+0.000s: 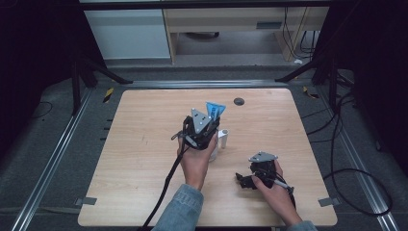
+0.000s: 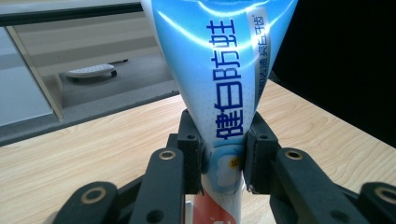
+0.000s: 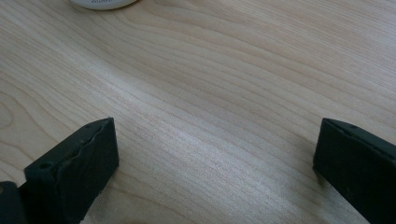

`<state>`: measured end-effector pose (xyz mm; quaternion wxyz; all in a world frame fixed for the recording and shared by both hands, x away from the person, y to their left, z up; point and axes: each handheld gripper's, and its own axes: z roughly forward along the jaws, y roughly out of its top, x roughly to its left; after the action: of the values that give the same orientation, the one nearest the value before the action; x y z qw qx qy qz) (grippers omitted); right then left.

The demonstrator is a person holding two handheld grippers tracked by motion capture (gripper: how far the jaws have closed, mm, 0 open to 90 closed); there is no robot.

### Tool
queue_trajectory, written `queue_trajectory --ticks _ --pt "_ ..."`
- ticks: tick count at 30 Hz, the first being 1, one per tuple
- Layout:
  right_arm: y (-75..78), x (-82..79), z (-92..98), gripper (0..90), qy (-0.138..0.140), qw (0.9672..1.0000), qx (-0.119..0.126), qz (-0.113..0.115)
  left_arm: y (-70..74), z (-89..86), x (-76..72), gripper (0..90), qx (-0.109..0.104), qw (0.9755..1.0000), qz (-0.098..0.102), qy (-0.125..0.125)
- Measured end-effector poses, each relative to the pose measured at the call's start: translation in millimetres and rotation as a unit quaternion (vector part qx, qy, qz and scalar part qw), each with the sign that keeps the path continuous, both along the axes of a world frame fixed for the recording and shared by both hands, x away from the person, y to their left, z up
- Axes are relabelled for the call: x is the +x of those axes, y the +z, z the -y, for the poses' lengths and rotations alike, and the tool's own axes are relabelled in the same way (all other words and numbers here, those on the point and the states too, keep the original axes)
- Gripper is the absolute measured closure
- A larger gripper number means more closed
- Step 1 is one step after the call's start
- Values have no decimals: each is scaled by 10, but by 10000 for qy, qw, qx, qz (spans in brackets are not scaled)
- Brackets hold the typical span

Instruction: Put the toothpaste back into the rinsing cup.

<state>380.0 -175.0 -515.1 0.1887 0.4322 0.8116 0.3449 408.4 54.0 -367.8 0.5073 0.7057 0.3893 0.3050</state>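
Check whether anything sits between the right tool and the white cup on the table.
Nothing visible does. The right tool is open over bare table, and the white cup lies ahead of it with only wood grain between them. The left tool stays clear, clamping the toothpaste tube.

A wooden table (image 1: pixel 144 154) with rounded corners fills the middle of the high view. A small dark round disc (image 1: pixel 239 101) lies on it near the far edge, right of centre. Grey floor surrounds the table, with metal rails (image 1: pixel 53 163) along the left and right sides. Black cables (image 1: pixel 346 178) loop at the right. At the top stand a white cabinet (image 1: pixel 127 33) and a pale wooden shelf (image 1: pixel 231 21).
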Motion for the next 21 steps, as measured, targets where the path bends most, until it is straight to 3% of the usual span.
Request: queue_trajectory --ticks 21 --pt "0 1 1 3 4 10000 -9 8 -209 11 49 719 93 9998 -171 -14"
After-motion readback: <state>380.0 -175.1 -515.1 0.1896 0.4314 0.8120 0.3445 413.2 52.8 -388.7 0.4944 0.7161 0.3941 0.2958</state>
